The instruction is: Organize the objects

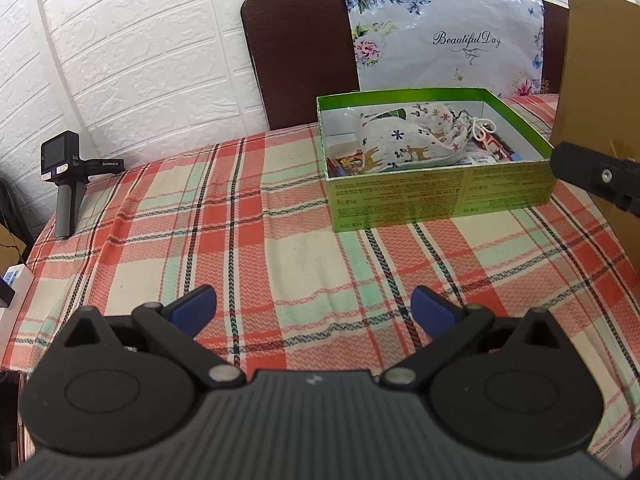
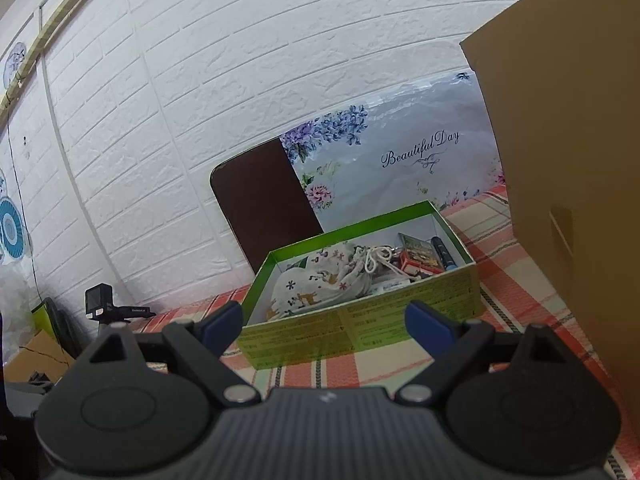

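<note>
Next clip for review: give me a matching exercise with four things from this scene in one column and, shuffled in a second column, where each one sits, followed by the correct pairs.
Things:
1. drawstring pouch
2. handheld camera
3. cardboard box
4. flowered board

Places:
A. stands upright at the tablecloth's far left edge
B. leans against the white brick wall behind the table
C. lies inside the green box
D. stands on the tablecloth to the right of the green box

Pairs: 1-C, 2-A, 3-D, 4-B
</note>
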`<state>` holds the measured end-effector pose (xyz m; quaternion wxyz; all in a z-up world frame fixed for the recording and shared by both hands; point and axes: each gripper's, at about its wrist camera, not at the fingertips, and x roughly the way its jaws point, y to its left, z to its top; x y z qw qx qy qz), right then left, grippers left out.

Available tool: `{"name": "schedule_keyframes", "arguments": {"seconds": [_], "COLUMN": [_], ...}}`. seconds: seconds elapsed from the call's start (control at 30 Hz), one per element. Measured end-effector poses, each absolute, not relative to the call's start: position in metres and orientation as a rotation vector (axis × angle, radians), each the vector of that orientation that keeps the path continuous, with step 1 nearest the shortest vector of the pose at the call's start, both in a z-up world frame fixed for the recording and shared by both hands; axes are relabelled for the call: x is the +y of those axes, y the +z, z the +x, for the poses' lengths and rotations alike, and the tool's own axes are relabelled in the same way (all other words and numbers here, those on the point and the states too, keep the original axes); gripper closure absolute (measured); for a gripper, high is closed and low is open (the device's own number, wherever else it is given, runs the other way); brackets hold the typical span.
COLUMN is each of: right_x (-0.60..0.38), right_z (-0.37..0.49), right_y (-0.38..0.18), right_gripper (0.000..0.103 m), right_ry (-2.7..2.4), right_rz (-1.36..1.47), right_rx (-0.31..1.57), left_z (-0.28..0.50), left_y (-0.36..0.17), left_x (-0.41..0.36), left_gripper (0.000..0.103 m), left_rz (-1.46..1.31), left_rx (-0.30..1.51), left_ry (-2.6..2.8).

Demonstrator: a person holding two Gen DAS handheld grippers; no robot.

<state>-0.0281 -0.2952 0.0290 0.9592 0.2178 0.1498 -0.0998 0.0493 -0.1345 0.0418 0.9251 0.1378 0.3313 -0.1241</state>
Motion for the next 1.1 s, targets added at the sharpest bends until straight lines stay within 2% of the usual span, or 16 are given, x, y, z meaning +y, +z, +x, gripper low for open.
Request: {"name": "schedule_keyframes", "arguments": {"seconds": [1.1], "right_x": [-0.2941], "right_z": [-0.0297], "right_y": [0.0258], "right_gripper": [0.011], "right_ry": [-0.207], "right_rz": [0.446], "right_rx": [0.314], "left_z": [0.0475], "left_y": [0.0384], "left_x": [-0.1362], "left_gripper": [0.000], "left_rz": [0.281], "left_rx": [0.704], "left_ry": [-0.250]}}
